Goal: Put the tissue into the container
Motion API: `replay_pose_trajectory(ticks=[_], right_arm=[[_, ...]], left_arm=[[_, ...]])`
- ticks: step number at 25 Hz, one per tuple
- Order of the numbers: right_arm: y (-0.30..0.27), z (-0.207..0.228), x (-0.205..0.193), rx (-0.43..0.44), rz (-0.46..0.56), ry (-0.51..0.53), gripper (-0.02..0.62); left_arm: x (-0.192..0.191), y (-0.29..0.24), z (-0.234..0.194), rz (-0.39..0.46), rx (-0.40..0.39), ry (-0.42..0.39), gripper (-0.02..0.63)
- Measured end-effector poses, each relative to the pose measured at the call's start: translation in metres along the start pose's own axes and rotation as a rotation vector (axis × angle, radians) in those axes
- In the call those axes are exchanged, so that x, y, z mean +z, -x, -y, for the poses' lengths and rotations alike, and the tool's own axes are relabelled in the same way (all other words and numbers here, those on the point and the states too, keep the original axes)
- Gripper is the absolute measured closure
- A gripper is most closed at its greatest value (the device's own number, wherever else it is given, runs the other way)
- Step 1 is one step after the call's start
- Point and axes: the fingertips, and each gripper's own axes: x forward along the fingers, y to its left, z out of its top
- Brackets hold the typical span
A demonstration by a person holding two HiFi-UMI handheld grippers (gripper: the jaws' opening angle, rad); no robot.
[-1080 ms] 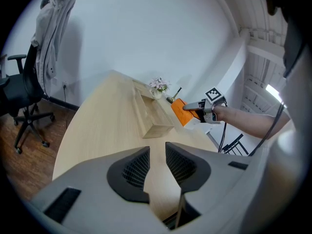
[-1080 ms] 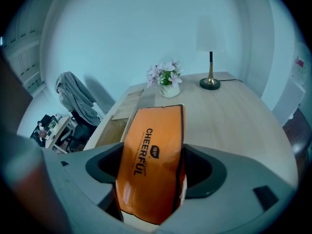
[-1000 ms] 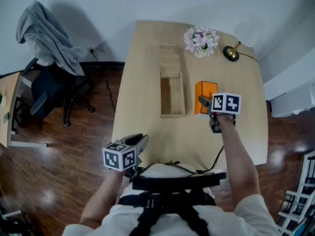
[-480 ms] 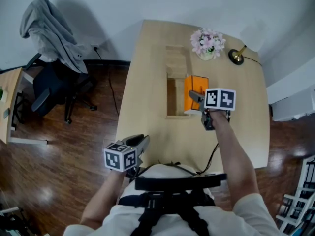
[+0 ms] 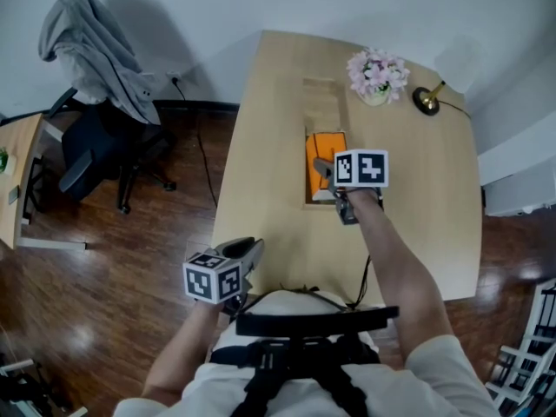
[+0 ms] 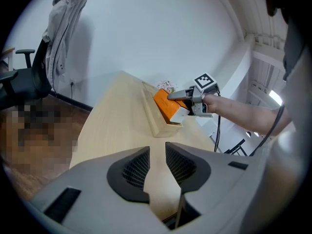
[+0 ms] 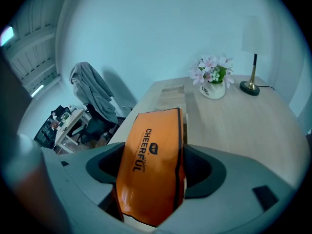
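Observation:
An orange tissue pack (image 5: 323, 156) is clamped between the pads of my right gripper (image 5: 326, 176), just over the near end of the long wooden container (image 5: 320, 101). In the right gripper view the pack (image 7: 153, 165) fills the gap of the gripper (image 7: 155, 161), with the container (image 7: 168, 94) beyond it. In the left gripper view the pack (image 6: 168, 106) tilts over the container's (image 6: 153, 121) near end, held by the right gripper (image 6: 179, 104). My left gripper (image 5: 248, 252) hangs at the table's near left corner; its jaws (image 6: 157, 155) stand a narrow gap apart with nothing between them.
A vase of pink flowers (image 5: 378, 76) and a brass lamp (image 5: 427, 98) stand at the far right of the table (image 5: 417, 207). An office chair draped with a grey garment (image 5: 87, 50) stands on the floor to the left. White furniture (image 5: 521, 181) is at the right.
My right gripper has carried the orange pack leftwards, from beside the container's right wall to over its near end. The left gripper has stayed where it was.

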Motion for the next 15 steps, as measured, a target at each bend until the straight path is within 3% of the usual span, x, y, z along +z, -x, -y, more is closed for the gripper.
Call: replay_pose_trajectory(ticks=[7, 15], right_arm=[[-0.029, 0.008, -0.012, -0.085, -0.037, -0.018, 0.221], [-0.048, 0.002, -0.019, -0.119, -0.045, -0.008, 0.219]], left_arm=[[-0.003, 0.003, -0.007, -0.006, 0.009, 0.013, 0.5], [-0.006, 0.008, -0.013, -0.015, 0.022, 0.02, 0.5]])
